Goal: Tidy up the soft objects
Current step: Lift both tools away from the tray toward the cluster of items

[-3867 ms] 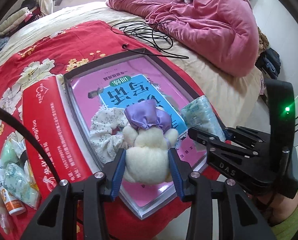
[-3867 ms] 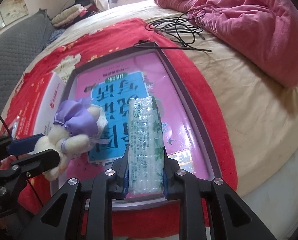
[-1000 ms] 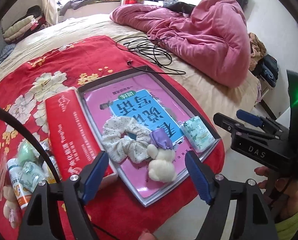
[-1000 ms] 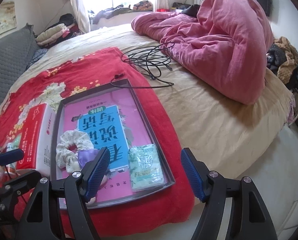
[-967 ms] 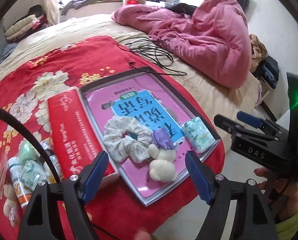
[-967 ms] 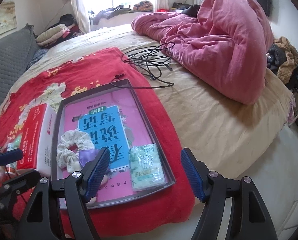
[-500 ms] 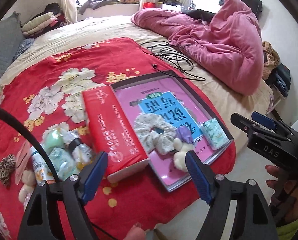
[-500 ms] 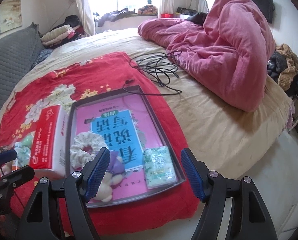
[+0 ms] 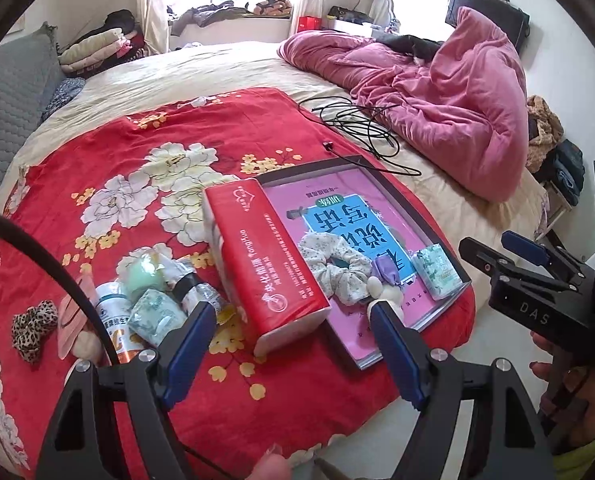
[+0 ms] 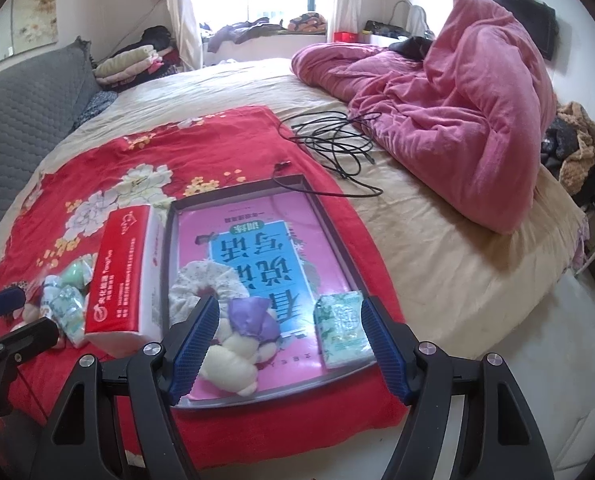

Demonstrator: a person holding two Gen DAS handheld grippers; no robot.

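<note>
The plush toy (image 10: 233, 354), the floral scrunchie (image 10: 201, 286) and the green tissue pack (image 10: 343, 330) are now lying in the tray (image 10: 337, 236) on the bed, released where seconds ago both grippers were clamping the toy and the pack. The left gripper (image 9: 293, 344) and right gripper (image 10: 289, 340) are hanging above with fingers spread wide, holding nothing, having pulled back. The leopard scrunchie (image 9: 31, 330) and other small items left of the red tissue box (image 9: 265, 264) are probably waiting next.

You have a pink quilt (image 10: 461, 120) heaped beside a black cable (image 10: 333, 140), and a grey sofa (image 10: 21, 108) at left.
</note>
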